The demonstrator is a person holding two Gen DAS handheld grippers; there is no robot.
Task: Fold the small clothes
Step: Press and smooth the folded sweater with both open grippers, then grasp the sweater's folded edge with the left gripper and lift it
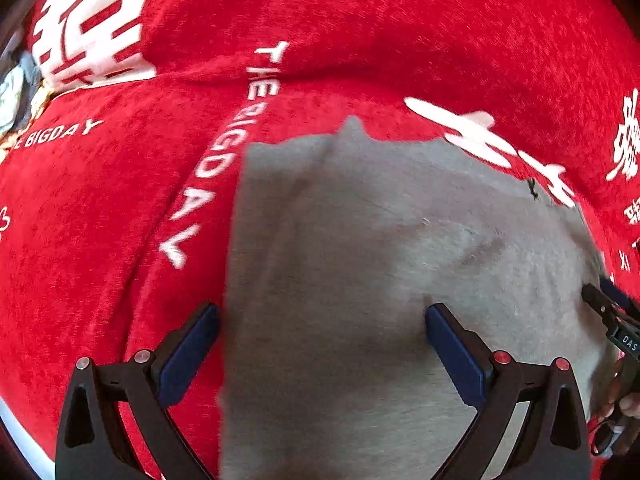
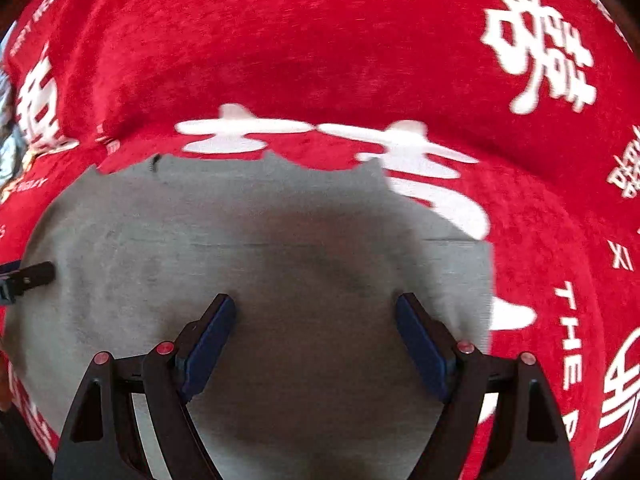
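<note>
We hold both hand-held grippers, left [image 1: 322, 320] and right [image 2: 316, 310], spread wide and gripping nothing; the grey garment [image 2: 260, 240] lies flat beneath and ahead of each, on the red printed cloth [image 1: 360, 32]

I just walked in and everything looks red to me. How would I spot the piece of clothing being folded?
Start from the big red cloth printed with white characters and the words THE BIGDAY. Lying flat on it, under both open grippers, is the grey garment. It is the only plain, unprinted grey thing there, with small points along its far edge.
</note>
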